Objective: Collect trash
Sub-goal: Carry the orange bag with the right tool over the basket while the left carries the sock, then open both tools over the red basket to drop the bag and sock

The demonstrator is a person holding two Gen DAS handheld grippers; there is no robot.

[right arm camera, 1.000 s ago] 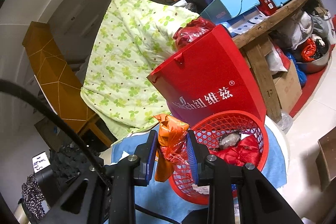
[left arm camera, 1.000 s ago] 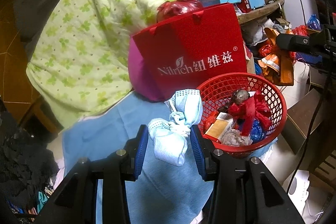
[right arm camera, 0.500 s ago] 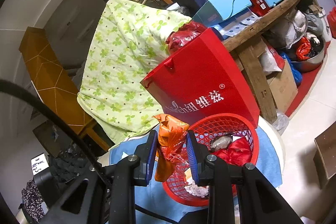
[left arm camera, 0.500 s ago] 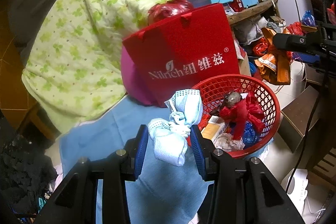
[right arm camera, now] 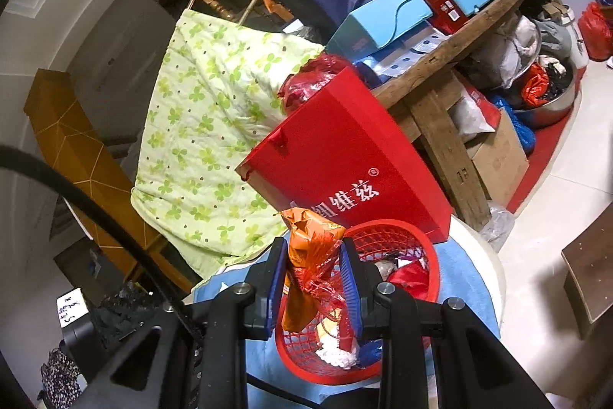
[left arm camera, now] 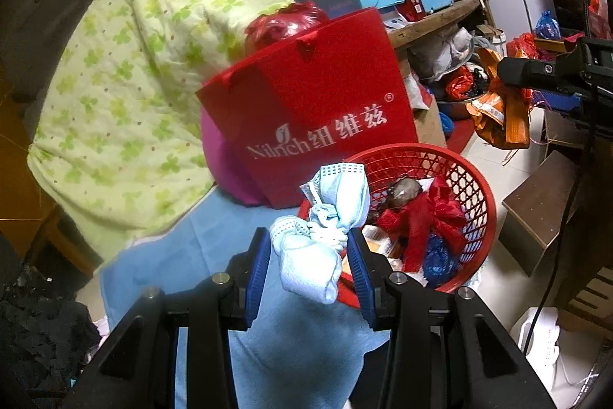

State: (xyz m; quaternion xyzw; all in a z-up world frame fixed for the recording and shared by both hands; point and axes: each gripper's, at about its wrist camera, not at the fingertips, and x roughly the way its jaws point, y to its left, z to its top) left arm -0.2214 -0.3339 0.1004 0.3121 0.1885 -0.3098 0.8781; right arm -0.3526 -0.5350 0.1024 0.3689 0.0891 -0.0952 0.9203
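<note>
Both grippers are drifting closer: left gripper pinching the mask at the basket's near rim, right gripper pinching the orange wrapper above it.

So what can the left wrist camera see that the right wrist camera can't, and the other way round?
Only the left wrist view shows the left tool clamped on a crumpled blue face mask, plus the right tool seen from outside. Only the right wrist view shows the right tool shut on an orange wrapper close up, and the table leg. Both show the red basket holding trash, the red gift bag behind it and the green floral quilt.
</note>
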